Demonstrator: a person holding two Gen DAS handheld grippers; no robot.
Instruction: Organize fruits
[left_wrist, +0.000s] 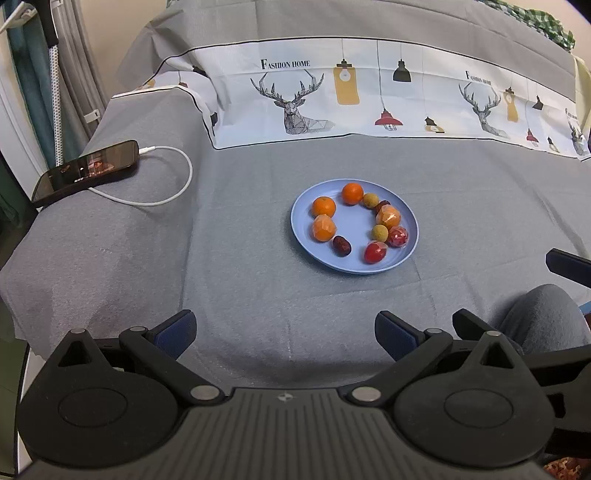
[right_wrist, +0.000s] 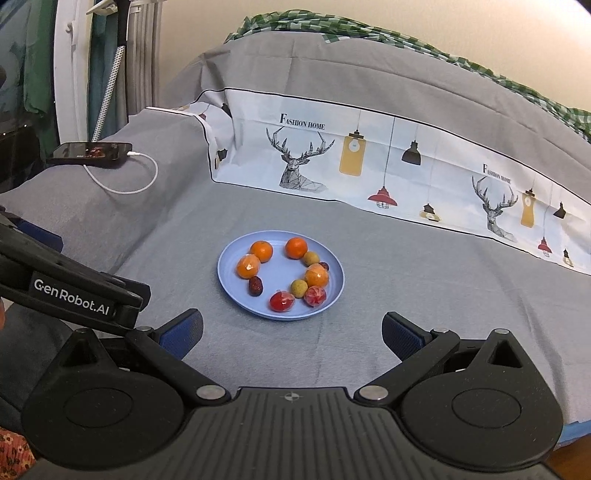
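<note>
A blue plate (left_wrist: 325, 260) (right_wrist: 229, 280) sits on the grey cloth and holds several small fruits in a ring. There are bare oranges (left_wrist: 352, 193) (right_wrist: 296, 247), oranges in plastic wrap (left_wrist: 324, 228) (right_wrist: 248, 266), yellow-green round fruits (left_wrist: 379, 233) (right_wrist: 299, 287), wrapped red fruits (left_wrist: 375, 252) (right_wrist: 281, 301) and a dark red date (left_wrist: 341, 246) (right_wrist: 255, 285). My left gripper (left_wrist: 284, 332) is open and empty, well short of the plate. My right gripper (right_wrist: 291, 332) is open and empty, just short of the plate's near rim.
A black phone (left_wrist: 86, 170) (right_wrist: 91, 152) on a white charging cable (left_wrist: 162, 199) lies at the far left. A printed deer-and-lamp cloth band (left_wrist: 369, 92) (right_wrist: 369, 166) rises behind the plate. The left gripper's body (right_wrist: 70, 291) shows at left in the right wrist view.
</note>
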